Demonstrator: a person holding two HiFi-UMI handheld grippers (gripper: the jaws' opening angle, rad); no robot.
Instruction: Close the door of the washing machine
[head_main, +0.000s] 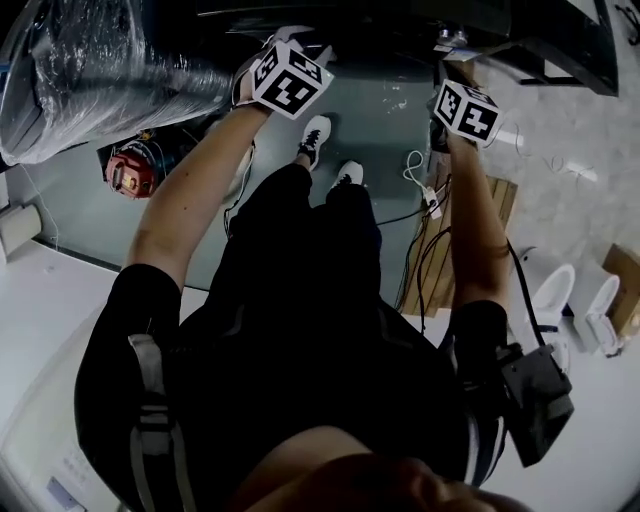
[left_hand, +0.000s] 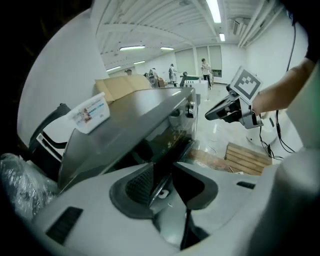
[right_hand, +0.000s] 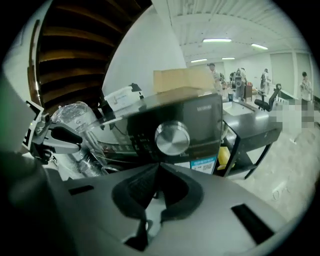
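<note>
The washing machine (right_hand: 192, 122) is a dark grey box with a round silver knob (right_hand: 172, 138) on its front panel. My right gripper (right_hand: 157, 167) points at that panel just below the knob, shut, with nothing between its pads. It also shows in the left gripper view as the right gripper (left_hand: 209, 115), raised beside the machine. My left gripper (left_hand: 167, 172) is at the machine's side, and a thin dark edge of the door (left_hand: 172, 150) runs down between its pads. In the head view both marker cubes (head_main: 290, 80) are held up in front of the dark machine.
A plastic-wrapped bundle (head_main: 90, 80) lies left of the machine. A cardboard box (right_hand: 182, 80) stands behind it and a black table (right_hand: 250, 130) to its right. On the floor are a red device (head_main: 130, 172), a power strip with cables (head_main: 430, 195) and a wooden pallet (head_main: 450, 250).
</note>
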